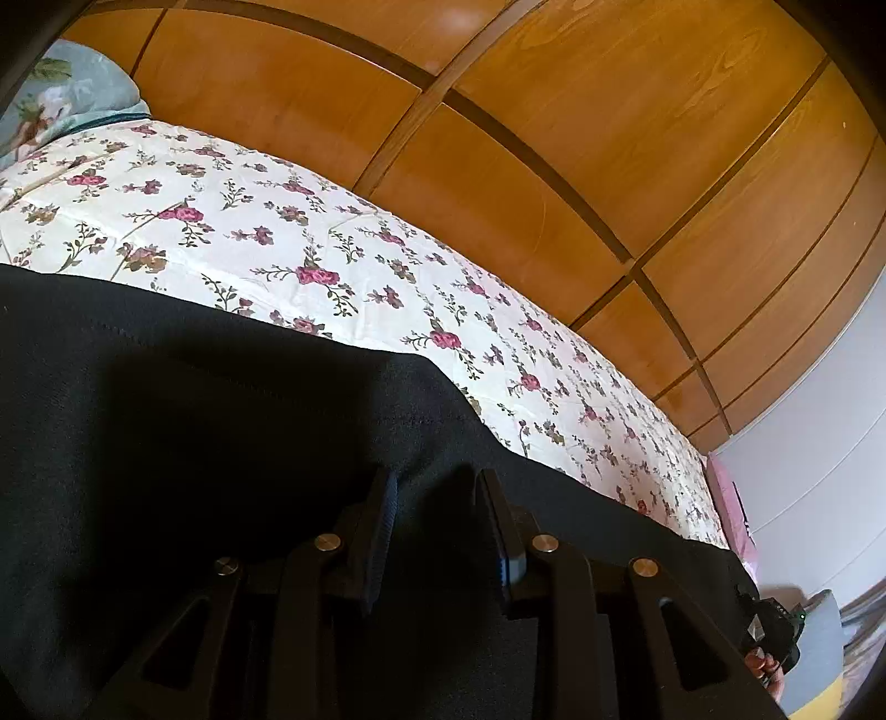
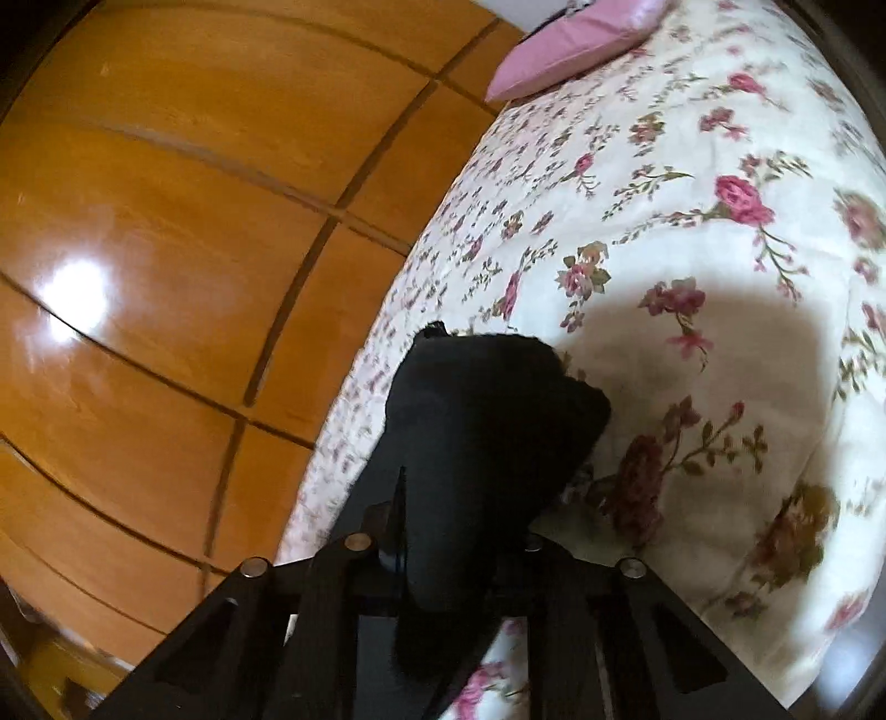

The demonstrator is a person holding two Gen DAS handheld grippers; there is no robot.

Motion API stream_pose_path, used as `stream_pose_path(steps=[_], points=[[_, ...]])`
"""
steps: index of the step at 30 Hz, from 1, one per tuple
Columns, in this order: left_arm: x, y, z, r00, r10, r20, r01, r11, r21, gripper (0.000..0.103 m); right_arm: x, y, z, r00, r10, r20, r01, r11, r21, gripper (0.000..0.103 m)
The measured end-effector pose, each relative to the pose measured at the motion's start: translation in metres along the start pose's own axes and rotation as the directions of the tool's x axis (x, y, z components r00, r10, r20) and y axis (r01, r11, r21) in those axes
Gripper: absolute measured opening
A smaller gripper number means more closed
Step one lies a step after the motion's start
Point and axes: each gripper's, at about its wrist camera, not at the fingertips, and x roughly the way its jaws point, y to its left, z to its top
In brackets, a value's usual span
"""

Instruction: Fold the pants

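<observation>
1. Your left claw stands partly open over the black pants. Its ribbed pads sit apart with dark cloth showing between them, and you cannot tell from this view whether they pinch it.
2. The pants lie on the bed as a broad, flat, matte sheet of knit-looking fabric, with a stitched seam running across and a straight far edge.
3. Your right claw is clamped on a thick, bunched wad of the pants. The fuzzy black lump fills the gap and bulges out past the tips.
4. Under both lies the quilted cream bedspread, printed with pink roses and olive sprigs, softly puckered.
5. Beyond the bed stand glossy orange-brown wooden wardrobe panels, split by dark grooves.
6. A smooth pink pillow rests at the bed's far end in the right wrist view, and a pale blue floral pillow at the other end in the left.
</observation>
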Motion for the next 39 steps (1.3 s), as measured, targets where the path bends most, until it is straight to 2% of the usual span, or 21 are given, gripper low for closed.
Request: stream_pose_path(steps=[3, 9, 14, 17, 19, 26, 29, 31, 34, 39], points=[[-0.001, 0.001, 0.0, 1.0, -0.009, 0.003, 0.009, 1.0, -0.006, 0.03, -0.008, 0.012, -0.002, 1.0, 0.003, 0.012, -0.003, 1.0, 0.003, 0.017], [-0.004, 0.003, 0.0, 0.999, -0.046, 0.021, 0.046, 0.999, -0.021, 0.034, -0.025, 0.074, -0.008, 0.999, -0.036, 0.035, 0.041, 0.99, -0.136, 0.016], [-0.018, -0.01, 0.004, 0.999, 0.008, 0.037, -0.008, 1.0, -0.01, 0.043, -0.041, 0.138, -0.028, 0.994, -0.088, 0.067, 0.105, 0.945, -0.31, 0.016], [-0.038, -0.021, -0.001, 0.995, -0.028, 0.098, 0.028, 1.0, 0.001, 0.05, -0.049, 0.176, -0.049, 0.993, -0.077, 0.085, 0.106, 0.897, -0.429, 0.016], [-0.048, -0.025, -0.007, 0.993, -0.044, 0.11, 0.044, 0.999, 0.006, 0.054, -0.052, 0.197, -0.064, 0.994, -0.066, 0.086, 0.1, 0.864, -0.494, 0.016], [-0.061, -0.022, -0.04, 0.995, 0.04, 0.093, -0.043, 0.999, 0.033, 0.054, -0.049, 0.252, -0.115, 0.999, -0.02, 0.051, 0.048, 0.763, -0.645, 0.016], [-0.068, -0.013, -0.054, 0.995, 0.042, 0.093, -0.042, 0.999, 0.001, 0.054, -0.043, 0.267, -0.139, 1.0, -0.009, 0.027, 0.026, 0.715, -0.699, 0.016], [-0.075, -0.01, -0.06, 0.994, 0.031, 0.101, -0.03, 1.0, -0.002, 0.054, -0.038, 0.275, -0.159, 1.0, -0.003, -0.005, -0.002, 0.675, -0.738, 0.017], [-0.081, -0.01, -0.065, 0.996, 0.026, 0.088, -0.028, 0.999, 0.021, 0.054, -0.024, 0.286, -0.196, 0.997, -0.011, -0.079, -0.057, 0.594, -0.802, 0.017], [-0.088, -0.008, -0.072, 0.995, 0.016, 0.094, -0.016, 1.0, 0.001, 0.054, 0.007, 0.288, -0.259, 0.981, -0.055, -0.188, -0.143, 0.458, -0.878, 0.02]])
